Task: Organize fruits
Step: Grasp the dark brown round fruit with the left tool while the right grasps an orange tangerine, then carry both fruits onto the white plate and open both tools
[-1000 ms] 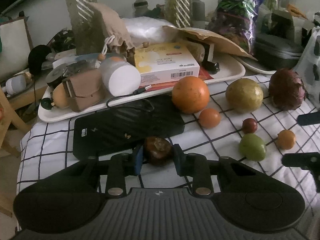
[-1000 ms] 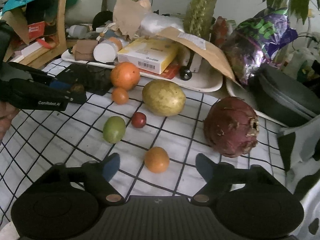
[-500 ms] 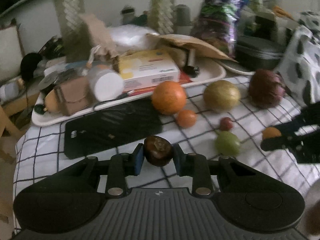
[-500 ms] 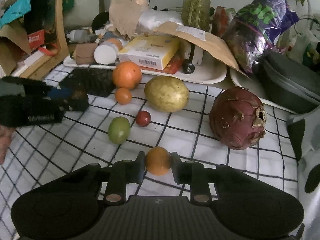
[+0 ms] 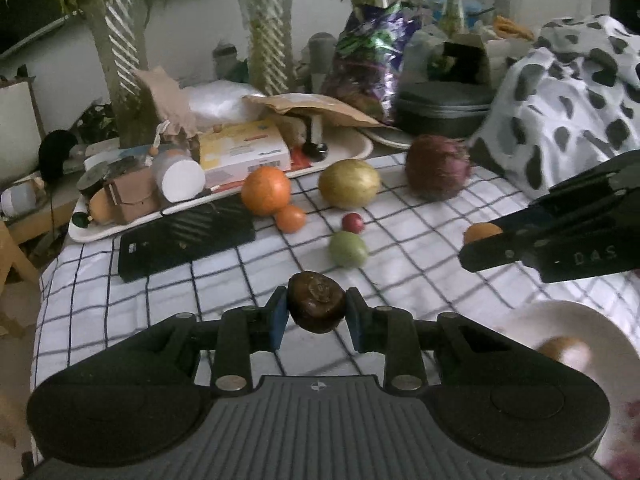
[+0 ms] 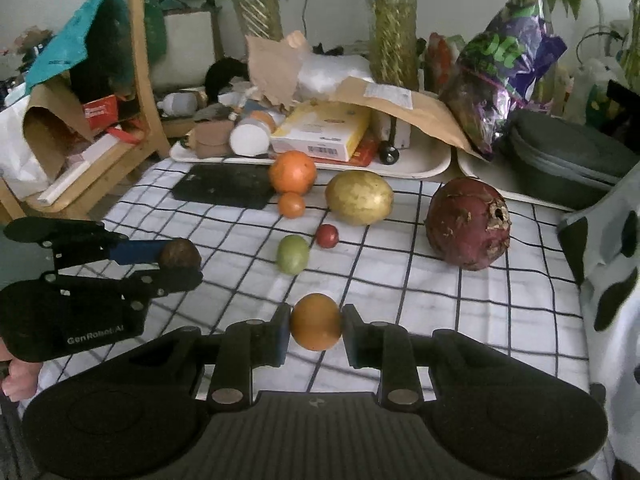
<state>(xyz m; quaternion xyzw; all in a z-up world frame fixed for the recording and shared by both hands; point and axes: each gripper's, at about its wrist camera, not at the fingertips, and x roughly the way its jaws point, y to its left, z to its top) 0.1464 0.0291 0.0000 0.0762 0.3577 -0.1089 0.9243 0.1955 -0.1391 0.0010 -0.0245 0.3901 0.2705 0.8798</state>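
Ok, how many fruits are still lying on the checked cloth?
6: big orange, small orange, yellow-green fruit, small red fruit, green fruit, big dark red fruit. Two more are held in the fingers. Others may be hidden.

Left gripper [image 5: 316, 314] — both blue-padded fingers [image 5: 277, 322] closed against the sides of a dark brown fruit [image 5: 317, 307], which sits level between the tips, clear of the cloth below. Seen from the right wrist view, this gripper [image 6: 176, 266] lies on its side, one finger above the other, fruit at the far end; a bare hand [image 6: 18, 374] grips its rear.

Right gripper [image 6: 315, 330] — fingers drawn in on a small orange fruit [image 6: 315, 321], pads touching either flank. From the left wrist view it [image 5: 478, 240] enters from the right edge, fingers stacked and pointing left.
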